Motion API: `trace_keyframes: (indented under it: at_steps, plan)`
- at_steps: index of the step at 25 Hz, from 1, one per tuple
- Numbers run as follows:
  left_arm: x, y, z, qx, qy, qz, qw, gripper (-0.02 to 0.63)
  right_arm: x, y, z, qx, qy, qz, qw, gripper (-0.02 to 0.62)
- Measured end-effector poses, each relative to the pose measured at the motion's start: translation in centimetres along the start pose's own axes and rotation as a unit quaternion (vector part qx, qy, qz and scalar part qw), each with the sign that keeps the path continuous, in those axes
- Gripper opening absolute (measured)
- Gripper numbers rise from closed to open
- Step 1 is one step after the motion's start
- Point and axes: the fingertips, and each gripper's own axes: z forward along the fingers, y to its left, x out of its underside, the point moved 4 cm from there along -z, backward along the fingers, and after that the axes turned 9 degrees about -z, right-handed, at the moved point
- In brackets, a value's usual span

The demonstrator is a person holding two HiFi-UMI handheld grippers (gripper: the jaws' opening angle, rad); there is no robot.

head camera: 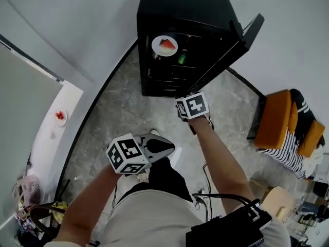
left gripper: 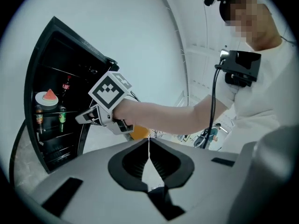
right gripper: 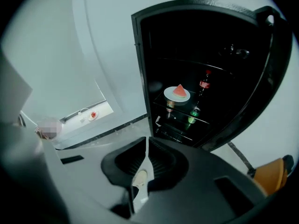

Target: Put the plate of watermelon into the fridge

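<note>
Spotted the plate of watermelon point(head camera: 165, 45) on a shelf inside the open fridge point(head camera: 180, 14), bottles point(right gripper: 203, 84) beside it; lower shelves too dark to read. Gripping nothing with left gripper point(left gripper: 149, 143) or right gripper point(right gripper: 146, 141), jaws pressed together, well short of the fridge.

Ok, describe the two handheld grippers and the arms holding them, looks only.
Both are pale grey moulded shells: left gripper, right gripper. The tongs are black-lined with ribbed pads. Each carries a white cube printed with black square markers. The forearms are bare; a white short sleeve shows on the right arm.
</note>
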Motion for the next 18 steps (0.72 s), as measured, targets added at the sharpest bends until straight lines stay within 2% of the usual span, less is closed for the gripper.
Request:
trace_keyframes:
  at_steps: [3,9,13,18]
  plan:
    - [2.0,-3.7,-1.2,0.018,-0.004,-0.011,0.9998,0.015,1.5,3.8,-3.0,-0.008,-0.021,-0.001,1.000,0.021]
    - [5.1,-9.5,-3.2,0.026,-0.009,-0.021,0.9994,0.015,3.8,10.0,-8.4,-0.030,-0.054,-0.007,0.998,0.017]
    - [6.7,-12.5,-4.2,0.019,-0.003,-0.013,0.9997,0.015,5.0,13.6,-12.7,-0.041,-0.076,-0.007,0.996,0.017]
    - [6.8,-15.4,-6.3,0.006,-0.027,0.008,0.9996,0.015,7.2,17.9,-17.3,-0.062,-0.109,0.015,0.992,0.015]
